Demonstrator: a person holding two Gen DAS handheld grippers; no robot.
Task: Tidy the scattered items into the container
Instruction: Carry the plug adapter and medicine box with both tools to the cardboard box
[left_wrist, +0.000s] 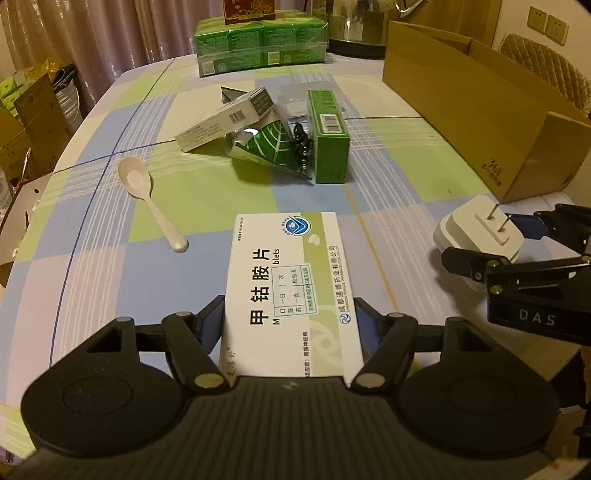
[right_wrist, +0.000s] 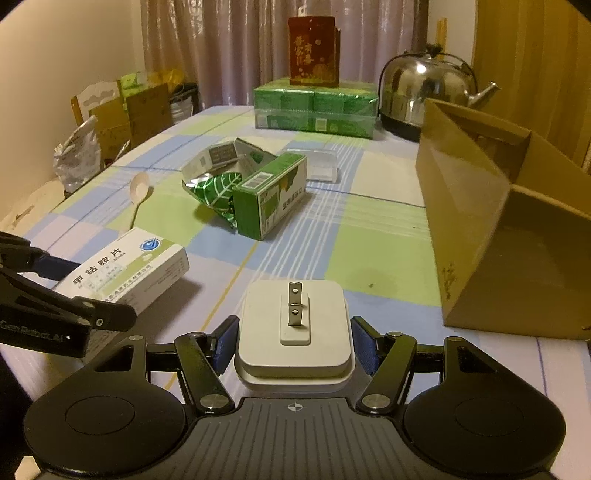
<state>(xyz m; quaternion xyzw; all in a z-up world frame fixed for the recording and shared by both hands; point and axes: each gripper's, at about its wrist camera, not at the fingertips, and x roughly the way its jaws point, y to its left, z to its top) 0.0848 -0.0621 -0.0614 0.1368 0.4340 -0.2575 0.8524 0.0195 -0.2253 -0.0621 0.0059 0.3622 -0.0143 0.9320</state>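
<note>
Gripping medicine box (left_wrist: 291, 291), charger (right_wrist: 294, 325), carton (right_wrist: 517, 236) beside

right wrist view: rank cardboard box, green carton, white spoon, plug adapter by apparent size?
1. cardboard box, largest by far.
2. plug adapter, though it sits right at the lens in the right tongs, so nearness inflates it.
3. green carton, possibly comparable in reality.
4. white spoon, smallest.
</note>
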